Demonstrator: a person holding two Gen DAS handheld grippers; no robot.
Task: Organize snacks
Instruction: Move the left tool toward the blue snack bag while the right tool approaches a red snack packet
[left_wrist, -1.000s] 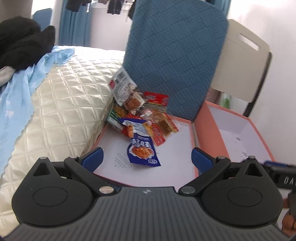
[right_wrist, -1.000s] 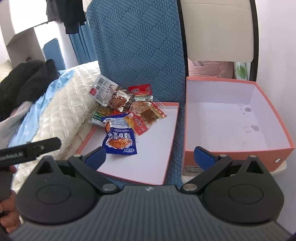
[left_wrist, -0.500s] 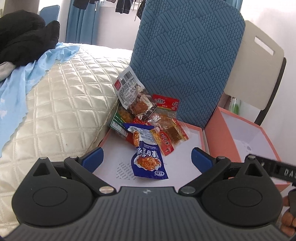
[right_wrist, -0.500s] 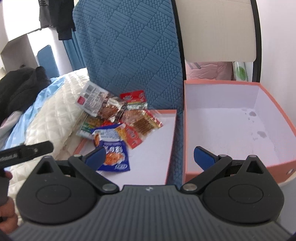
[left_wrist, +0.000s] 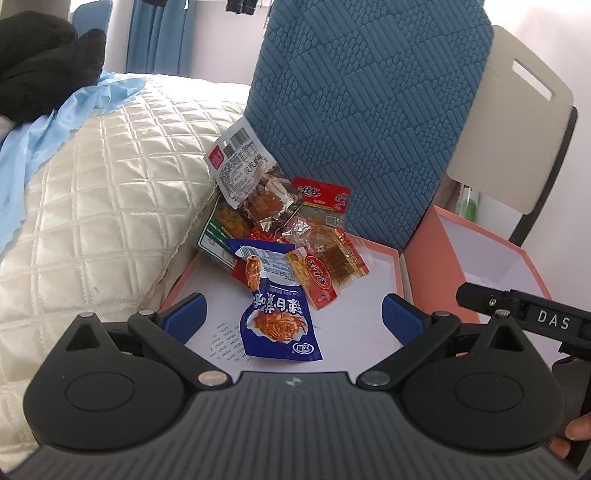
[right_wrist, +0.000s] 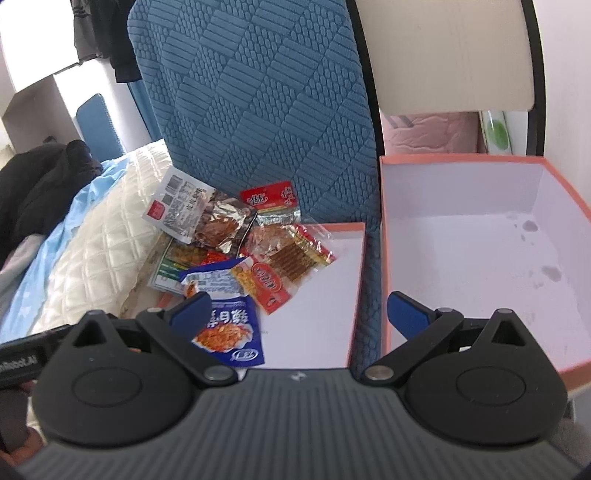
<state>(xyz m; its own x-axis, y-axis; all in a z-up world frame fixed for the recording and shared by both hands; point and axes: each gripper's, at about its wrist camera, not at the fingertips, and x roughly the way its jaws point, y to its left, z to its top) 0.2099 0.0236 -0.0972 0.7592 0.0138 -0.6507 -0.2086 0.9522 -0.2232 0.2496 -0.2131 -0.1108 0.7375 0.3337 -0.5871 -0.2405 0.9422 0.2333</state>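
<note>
Blue cushion (right_wrist: 258, 103): one, upright against a chair back; taken here as the landmark.
Quilt (left_wrist: 103, 206): one cream quilted cover, left of the cushion, with a pale blue cloth (left_wrist: 55, 122) and a dark garment (left_wrist: 40, 59) farther left.
Chair back (right_wrist: 443, 55): one, beige with a dark frame, right of and behind the cushion.
Box (right_wrist: 554, 192): one open orange box with a white inside, right of the cushion; a few dark stains mark its floor and no snack lies in it.
Lid (right_wrist: 351, 258): one shallow orange tray with a white inside, at the foot of the cushion, just left of the box.
Snack packets: about seven, heaped in the lid's far left corner below the cushion, overlapping one another; the exact count is uncertain where they hide each other.
Blue packet (left_wrist: 280, 317): one, the nearest of the heap, flat on the lid's white floor.
White-label packet (left_wrist: 236, 162): one, on top, leaning toward the quilt.
Red-topped packet (left_wrist: 321, 192): one, resting against the cushion's base.
Left gripper (left_wrist: 291, 314): jaws spread wide, holding nothing, hovering above the lid with the blue packet between its fingertips' line of sight.
Right gripper (right_wrist: 299, 310): jaws spread wide, holding nothing, above the gap between lid and box.
</note>
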